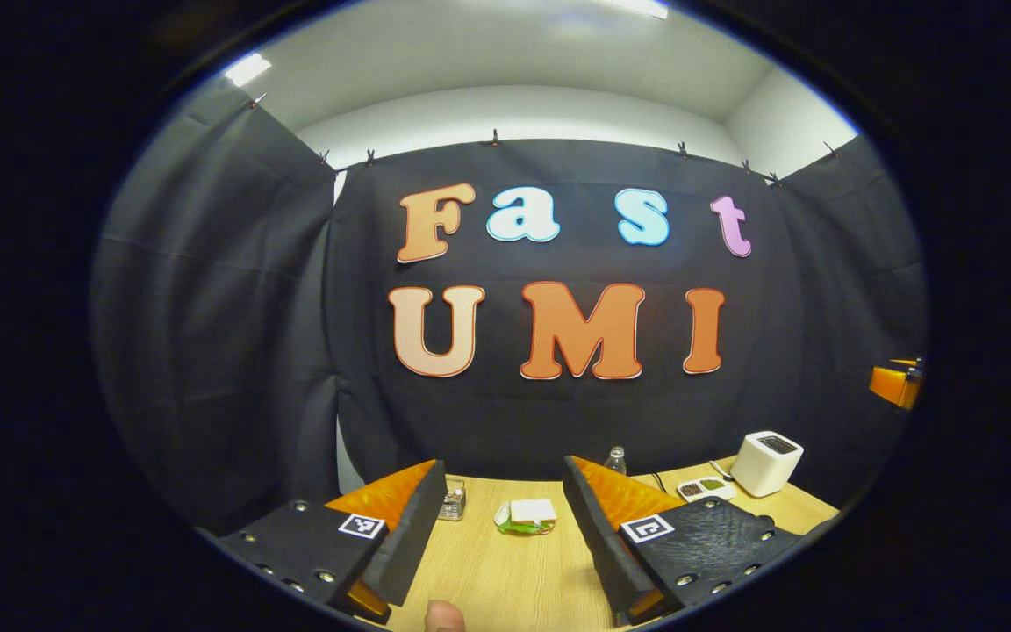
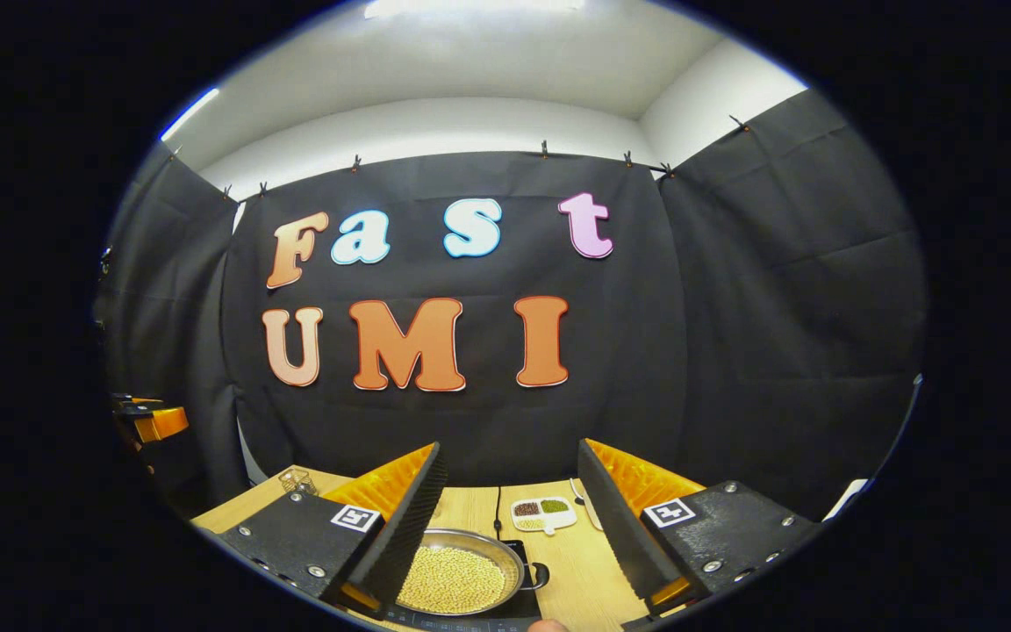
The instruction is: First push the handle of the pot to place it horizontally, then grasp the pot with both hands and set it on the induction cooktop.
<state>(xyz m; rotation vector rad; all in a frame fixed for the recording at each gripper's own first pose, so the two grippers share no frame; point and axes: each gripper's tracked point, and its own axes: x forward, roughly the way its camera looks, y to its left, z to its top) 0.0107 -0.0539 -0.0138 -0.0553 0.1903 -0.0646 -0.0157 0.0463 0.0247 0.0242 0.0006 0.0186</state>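
Note:
In the right gripper view a shallow metal pot [image 2: 457, 575] full of yellow beans rests on the black induction cooktop [image 2: 525, 606]. A small dark handle [image 2: 539, 576] sticks out of its right side. My right gripper [image 2: 510, 478] hangs open above and behind the pot, touching nothing. Its left finger hides the pot's left rim. In the left gripper view my left gripper [image 1: 504, 491] is open over the wooden table [image 1: 488, 570], holding nothing. The other gripper [image 1: 896, 384] shows at the far right edge, and the left one [image 2: 150, 423] at the far left edge of the right gripper view.
A sandwich on a small plate [image 1: 527, 516], a glass jar [image 1: 452, 500], a bottle [image 1: 615, 460], a divided dish of beans [image 1: 704, 487] and a white appliance [image 1: 766, 462] stand near the back. A fingertip [image 1: 444, 616] shows at the bottom. A cable [image 2: 497, 505] runs back from the cooktop.

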